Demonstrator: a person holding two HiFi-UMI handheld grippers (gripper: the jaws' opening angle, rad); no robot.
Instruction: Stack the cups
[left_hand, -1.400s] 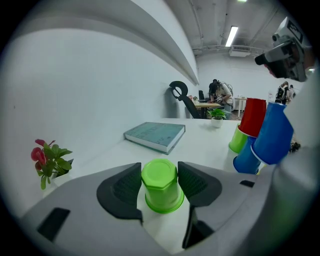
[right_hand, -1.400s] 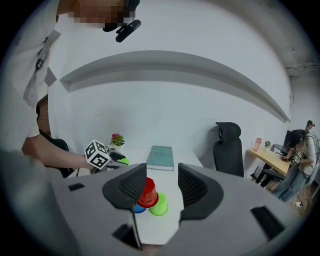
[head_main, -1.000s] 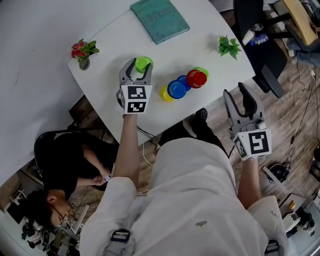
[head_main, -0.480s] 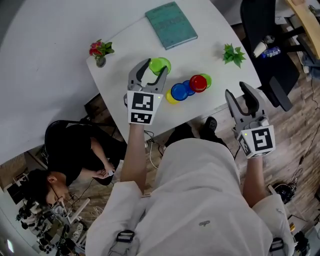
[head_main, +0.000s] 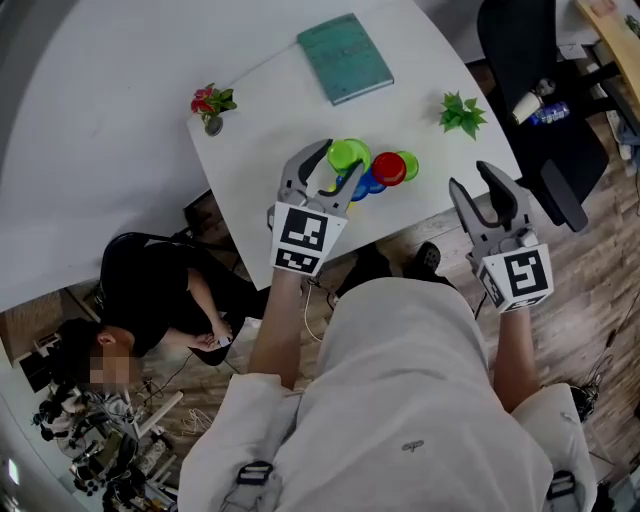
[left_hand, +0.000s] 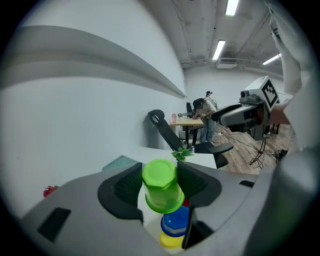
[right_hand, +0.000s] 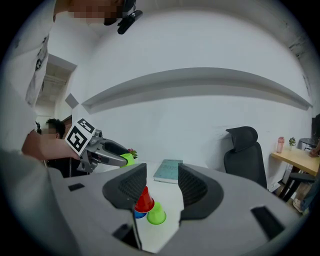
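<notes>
Left gripper (head_main: 341, 160) – clamping green cup (left_hand: 161, 182) – half hides yellow cup (left_hand: 171, 241).

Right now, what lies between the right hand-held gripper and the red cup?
A green cup standing on the table, just in front of the red cup. The right gripper view shows both between the open jaws of the right hand-held gripper.

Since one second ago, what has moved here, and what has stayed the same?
The left claw, shut on the green cup, carried it up and to the right, close to the blue cup. Nothing was let go. The right claw stayed open and empty; the red cup and the book kept their places.
</notes>
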